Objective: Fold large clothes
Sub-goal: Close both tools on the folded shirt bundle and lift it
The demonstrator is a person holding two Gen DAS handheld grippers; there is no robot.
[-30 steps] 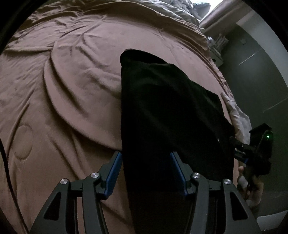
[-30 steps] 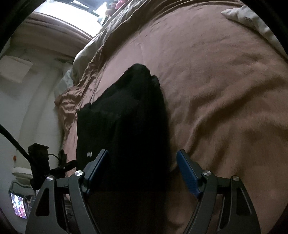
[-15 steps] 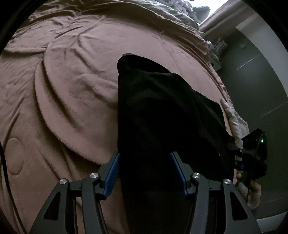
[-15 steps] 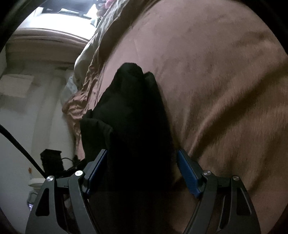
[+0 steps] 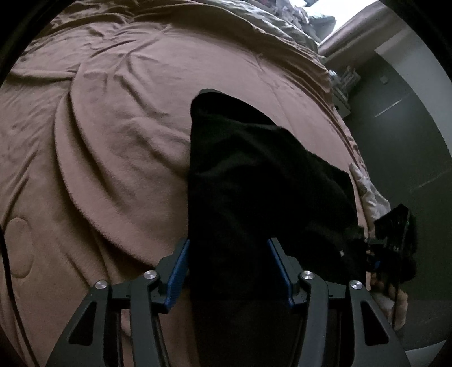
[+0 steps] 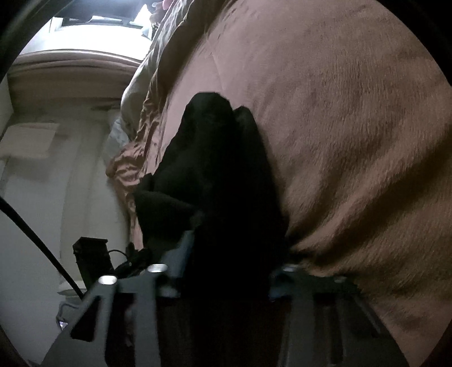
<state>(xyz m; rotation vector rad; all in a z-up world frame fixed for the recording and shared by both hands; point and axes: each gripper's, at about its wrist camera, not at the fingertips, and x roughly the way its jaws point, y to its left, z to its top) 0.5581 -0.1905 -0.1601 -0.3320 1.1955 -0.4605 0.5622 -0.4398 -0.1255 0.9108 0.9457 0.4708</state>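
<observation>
A black garment lies on a brown bed cover, its near end lifted off the bed. My left gripper has its blue-padded fingers spread wide with the cloth's near edge filling the gap between them. In the right wrist view the same garment bunches up from the cover into my right gripper, whose fingers stand apart on either side of the cloth and are blurred. The right gripper also shows at the left wrist view's right edge.
Rumpled grey bedding lies at the head of the bed. A dark wall runs along the bed's right side. A pale wall and window ledge stand beyond the bed's left edge. A black cable hangs there.
Both grippers have moved forward and upward with the cloth's near edge. The garment is bunched higher and narrower in the right wrist view, and more of the bed's side shows.
</observation>
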